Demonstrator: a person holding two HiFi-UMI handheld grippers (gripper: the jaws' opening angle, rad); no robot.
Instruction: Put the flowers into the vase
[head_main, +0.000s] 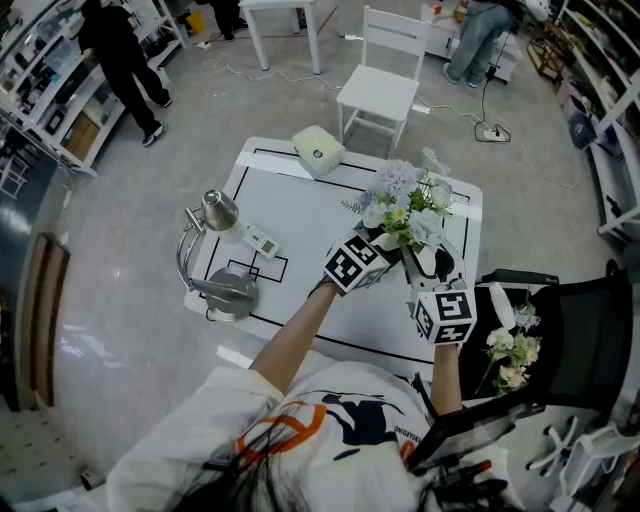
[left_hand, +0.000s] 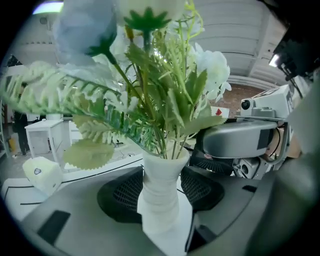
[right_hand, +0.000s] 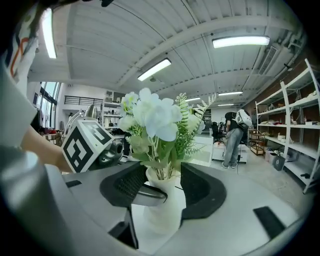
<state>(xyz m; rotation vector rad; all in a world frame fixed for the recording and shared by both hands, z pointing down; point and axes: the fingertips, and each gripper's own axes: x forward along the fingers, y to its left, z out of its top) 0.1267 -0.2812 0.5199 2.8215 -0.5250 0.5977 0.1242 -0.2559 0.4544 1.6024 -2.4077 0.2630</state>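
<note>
Plainly the placing step is nearly done. Far to the left of the vase (left_hand: 159, 210) a metal lamp (head_main: 222, 212) stands on the white worktop (head_main: 300, 220), out of the way. Just left of the vase, the left claw (left_hand: 160, 185) is clamped on its ribbed neck, a dark pad against each side, bracing it upright. A bunch of pale flowers (head_main: 405, 200) with green fern leaves stands in the vase mouth, stems down inside. To the right of the vase, the right claw (right_hand: 162, 187) has its jaws spread wide with the neck between them, and neither pad appears to press on it. Further right of the vase, off the worktop, lie a few spare stems (head_main: 513, 350). The next move probably calls for backing the right claw out without snagging the leaves, then fetching those stems while the left braces the vase.
</note>
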